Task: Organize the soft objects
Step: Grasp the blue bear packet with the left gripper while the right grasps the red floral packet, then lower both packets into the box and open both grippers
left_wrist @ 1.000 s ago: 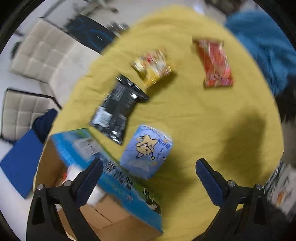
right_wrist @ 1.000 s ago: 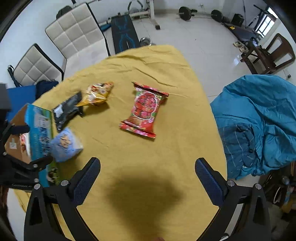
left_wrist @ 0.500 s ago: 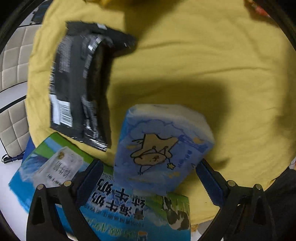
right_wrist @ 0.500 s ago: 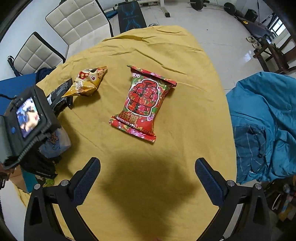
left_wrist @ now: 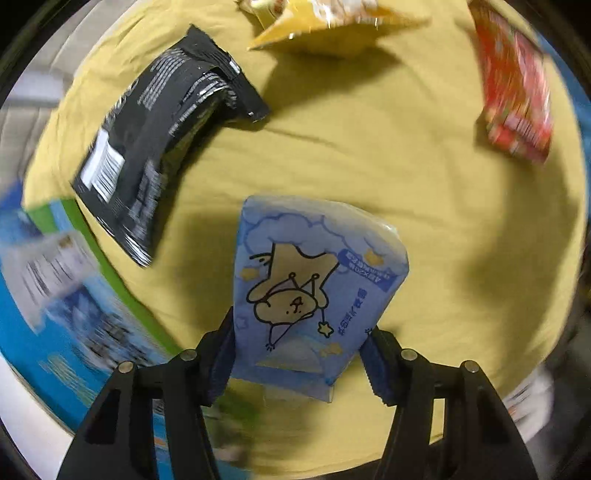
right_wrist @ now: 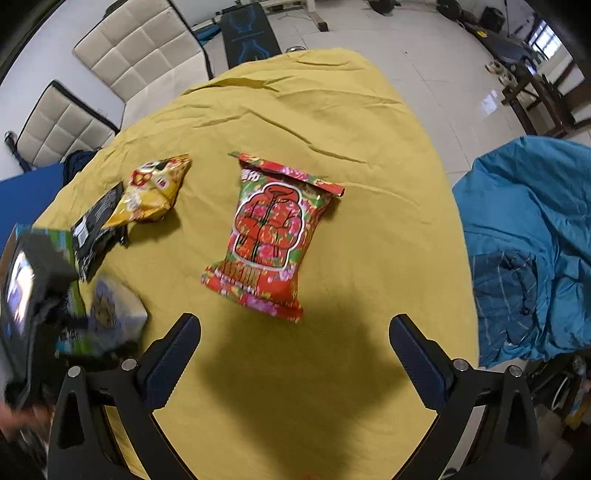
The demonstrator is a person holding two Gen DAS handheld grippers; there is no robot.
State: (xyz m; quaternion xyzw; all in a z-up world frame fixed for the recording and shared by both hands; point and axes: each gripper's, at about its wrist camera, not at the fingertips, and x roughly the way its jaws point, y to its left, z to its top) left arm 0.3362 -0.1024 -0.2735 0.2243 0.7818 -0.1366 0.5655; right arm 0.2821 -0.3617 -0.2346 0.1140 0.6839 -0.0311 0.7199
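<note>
My left gripper (left_wrist: 299,354) is shut on a light blue tissue pack (left_wrist: 314,288) with a cartoon bear, its pads pressing both sides. The pack also shows in the right wrist view (right_wrist: 114,306), at the left, beside the left gripper's body. A black snack bag (left_wrist: 159,147), a yellow snack bag (left_wrist: 325,18) and a red snack bag (left_wrist: 517,85) lie on the yellow tablecloth (left_wrist: 406,177). My right gripper (right_wrist: 293,354) is open and empty above the cloth, just short of the red snack bag (right_wrist: 273,236).
A blue and green printed cardboard box (left_wrist: 62,302) stands at the table's left edge. In the right wrist view, padded white chairs (right_wrist: 140,55) stand behind the table and a blue jacket (right_wrist: 528,251) hangs at the right.
My left gripper went down onto the tissue pack and closed on it. My right gripper moved closer to the red snack bag and stayed open.
</note>
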